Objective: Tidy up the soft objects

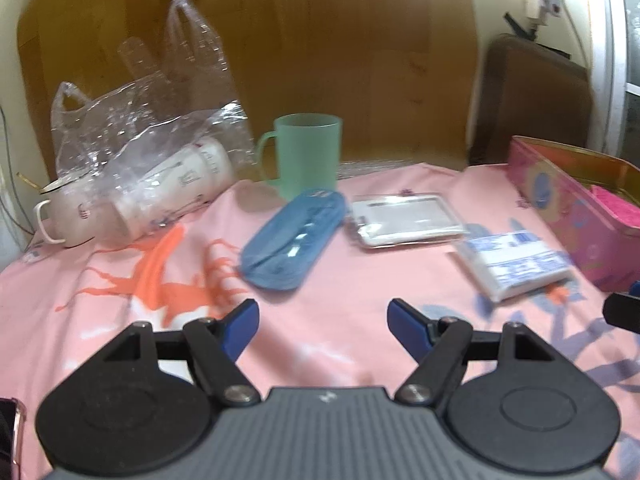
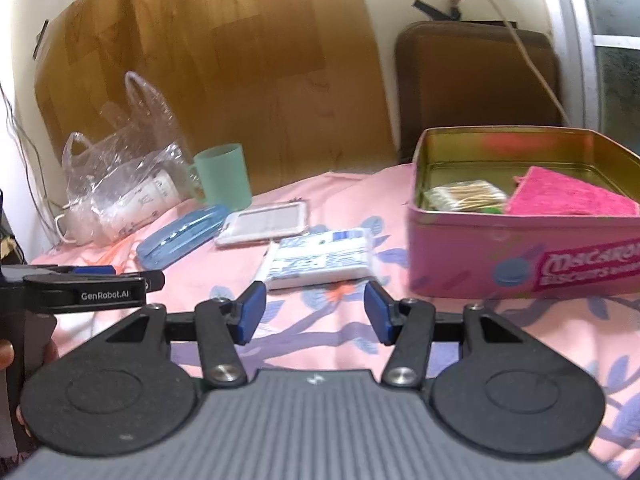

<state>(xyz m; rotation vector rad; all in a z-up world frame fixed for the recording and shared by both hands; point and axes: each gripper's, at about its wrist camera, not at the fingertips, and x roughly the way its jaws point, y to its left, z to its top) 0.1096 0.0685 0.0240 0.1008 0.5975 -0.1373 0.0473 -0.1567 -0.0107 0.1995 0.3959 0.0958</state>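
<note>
1. Left wrist view: left gripper is released, jaws spread with nothing between the blue pads, hovering over the pink printed cloth.
2. Right wrist view: right gripper is also released, jaws parted and empty, only cloth visible between them.
3. Landmark = pink biscuit tin, lid off, standing on the cloth at the right.
4. Inside the tin: a pink fluffy cloth leaning on the right side, and a pack of cotton swabs at the left side.
5. Tissue pack, white with blue print, lies flat on the cloth just left of the tin, apart from it, and just beyond the right gripper's tips.
6. Clear card holder lies left of the tin, past the tissue pack and touching or nearly touching its far corner.
7. Blue case lies further left of the tin, beside the card holder.
8. Green mug stands upright behind the blue case, well left of the tin.
9. Clear plastic bag sits furthest left from the tin, crumpled over a white tumbler lying on its side; a white cup stands at its left edge.
10. Left gripper body shows at the left edge of the right wrist view, well left of the tin.
</note>
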